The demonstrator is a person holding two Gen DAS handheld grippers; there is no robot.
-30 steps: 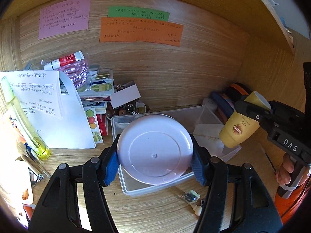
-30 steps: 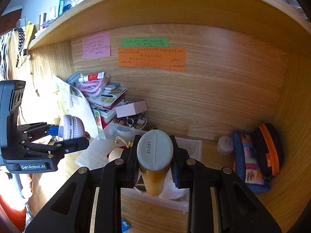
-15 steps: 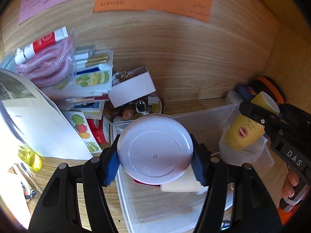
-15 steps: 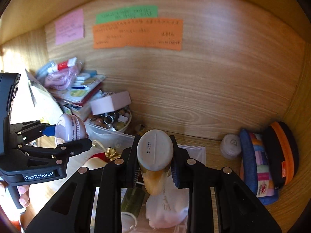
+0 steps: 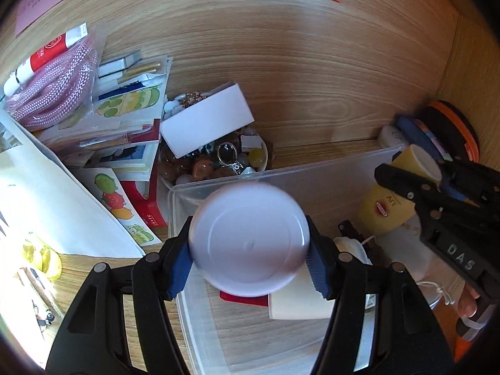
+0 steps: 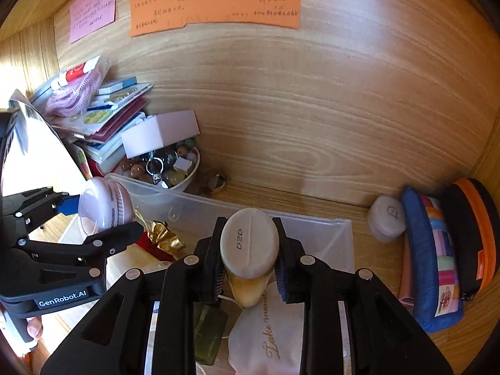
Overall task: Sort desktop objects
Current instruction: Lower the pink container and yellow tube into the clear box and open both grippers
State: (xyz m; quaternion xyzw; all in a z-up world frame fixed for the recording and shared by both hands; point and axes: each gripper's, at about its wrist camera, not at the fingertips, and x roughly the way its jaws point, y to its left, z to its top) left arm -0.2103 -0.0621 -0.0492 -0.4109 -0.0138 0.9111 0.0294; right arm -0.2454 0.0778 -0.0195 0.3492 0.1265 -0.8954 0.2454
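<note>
Left gripper [image 5: 250, 251] is clamped on a round white jar [image 5: 249, 239], held over the near left corner of a clear plastic box [image 5: 281, 173]. Right gripper [image 6: 250, 261] is clamped on a yellow tube [image 6: 248, 278] above the same box, over a white cloth pouch [image 6: 268, 334] lying inside.

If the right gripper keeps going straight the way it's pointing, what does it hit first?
Probably the white cloth pouch lying in the clear plastic bin, just below the yellow tube that the right gripper holds; depth is uncertain.
</note>
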